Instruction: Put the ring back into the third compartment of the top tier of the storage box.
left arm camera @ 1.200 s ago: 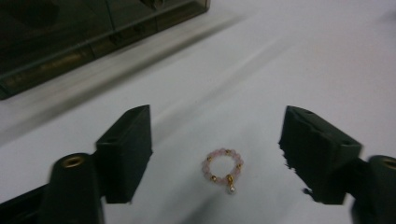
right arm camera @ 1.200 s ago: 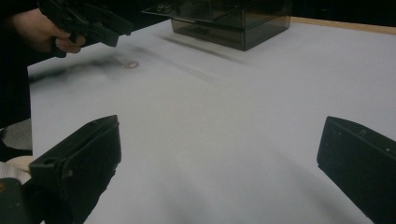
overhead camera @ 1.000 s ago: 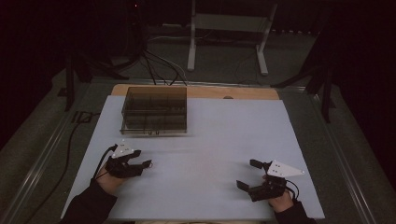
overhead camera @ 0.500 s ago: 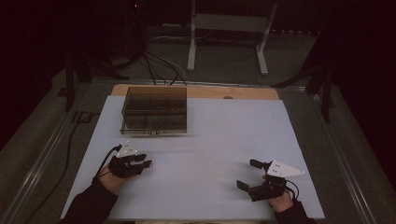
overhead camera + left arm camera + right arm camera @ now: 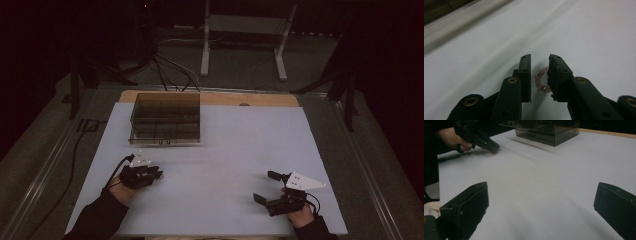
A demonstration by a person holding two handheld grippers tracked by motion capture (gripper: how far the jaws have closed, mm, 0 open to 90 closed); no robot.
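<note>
Room is sitting very dim in the high view; only the pale white table sheet (image 5: 240, 150) is catching light, floor and corners are falling off to near black with a reddish vignette; noise is showing throughout. The smoky translucent plastic box (image 5: 166, 117) is throwing a soft shadow toward the near edge. In the left gripper view the black jaws are reading sharp, the small pink bead ring with gold beads (image 5: 541, 79) is lying slightly soft; far background is smearing. In the right gripper view near jaws are blurring, no glare.
</note>
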